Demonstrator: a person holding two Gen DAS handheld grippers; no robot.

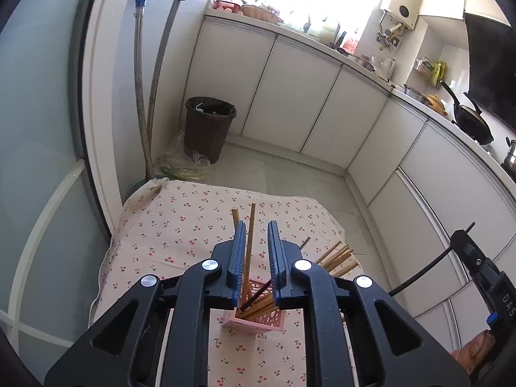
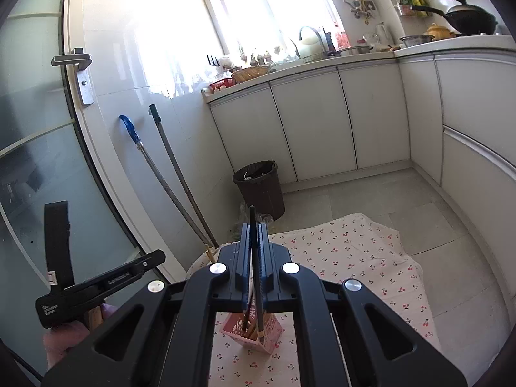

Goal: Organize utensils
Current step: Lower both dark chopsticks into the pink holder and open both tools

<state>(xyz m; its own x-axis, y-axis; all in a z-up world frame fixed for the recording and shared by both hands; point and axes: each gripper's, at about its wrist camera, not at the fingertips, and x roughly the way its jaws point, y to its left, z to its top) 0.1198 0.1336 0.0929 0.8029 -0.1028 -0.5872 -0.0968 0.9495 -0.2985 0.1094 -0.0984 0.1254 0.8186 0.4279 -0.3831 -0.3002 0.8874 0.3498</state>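
Showing task partway: right tool [image 2: 254,251] pinching dark chopstick [image 2: 256,277], lower tip inside pink holder [image 1: 258,321] on desk [image 1: 167,225]. Left tool [image 1: 254,258] spread, one wooden chopstick [image 1: 249,248] between jaws. Loose chopsticks [image 1: 337,256] lie beside holder, unsorted.

Ahead of the jaws, white cabinets [image 2: 309,122] line an L-shaped kitchen counter [image 2: 338,59] under a sunlit window [image 2: 258,6]. Grey floor tiles [image 2: 371,203] run past a brown bin [image 2: 259,188]. Left, a frosted glass door [image 2: 29,148].
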